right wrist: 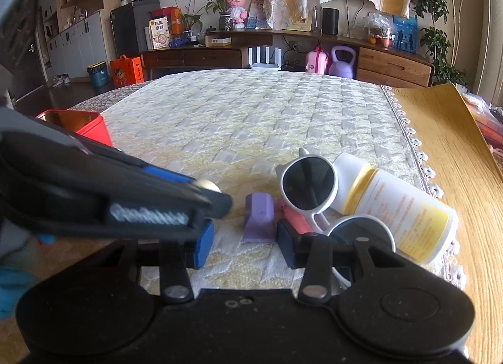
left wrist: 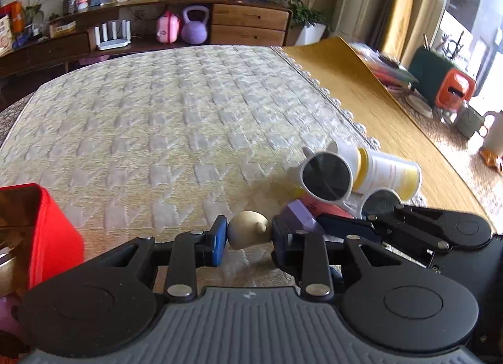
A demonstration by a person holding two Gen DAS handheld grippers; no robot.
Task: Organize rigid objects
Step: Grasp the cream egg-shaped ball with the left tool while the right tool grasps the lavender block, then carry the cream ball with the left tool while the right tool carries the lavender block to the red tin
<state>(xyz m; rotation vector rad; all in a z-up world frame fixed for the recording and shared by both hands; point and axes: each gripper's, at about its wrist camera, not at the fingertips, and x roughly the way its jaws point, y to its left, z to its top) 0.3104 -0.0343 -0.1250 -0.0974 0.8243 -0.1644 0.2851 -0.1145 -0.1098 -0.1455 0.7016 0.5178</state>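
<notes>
Most of the sorting looks undone: the white bottle (right wrist: 399, 210), cat-ear sunglasses (right wrist: 309, 187), purple block (right wrist: 259, 222) and pink piece (right wrist: 290, 217) lie heaped on the quilted tabletop (right wrist: 251, 118), well apart from the red tin (left wrist: 53, 232). The left hand-held gripper (left wrist: 249, 239), angled downward, pinches a small beige knobbed piece (left wrist: 246, 230); the right hand-held gripper (right wrist: 245, 246) hangs half-open, empty, near the purple block.

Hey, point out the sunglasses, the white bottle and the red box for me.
sunglasses (right wrist: 307, 183), right wrist view, on the upper dark lens.
white bottle (right wrist: 405, 206), right wrist view, on its printed label.
red box (left wrist: 53, 235), left wrist view, on its outer side wall.
</notes>
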